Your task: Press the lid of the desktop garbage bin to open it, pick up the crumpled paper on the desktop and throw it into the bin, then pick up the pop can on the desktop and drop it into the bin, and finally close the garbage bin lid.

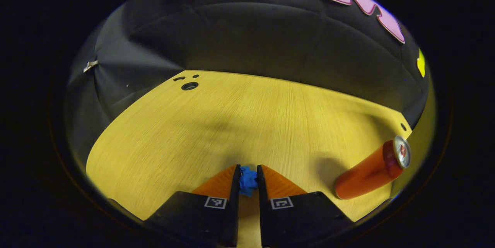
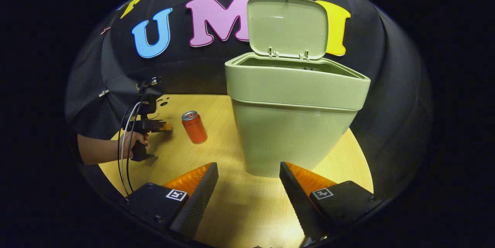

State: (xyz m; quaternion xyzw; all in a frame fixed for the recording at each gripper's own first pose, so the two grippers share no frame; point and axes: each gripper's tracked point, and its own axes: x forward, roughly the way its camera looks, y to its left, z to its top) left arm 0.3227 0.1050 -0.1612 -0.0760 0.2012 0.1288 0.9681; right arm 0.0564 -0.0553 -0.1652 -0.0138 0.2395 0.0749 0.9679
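Pale wood makes the table, and on it stands the green bin, its lid tipped up and open behind the rim. Left of the bin, well apart from it, the orange can stands upright; any print on it is too small to read. Farther left of the bin, a hand holds the left gripper, its fingers closed narrow on the blue paper. Just before the bin, the right gripper is spread wide, holding nothing. Square coded tags sit on each gripper's body.
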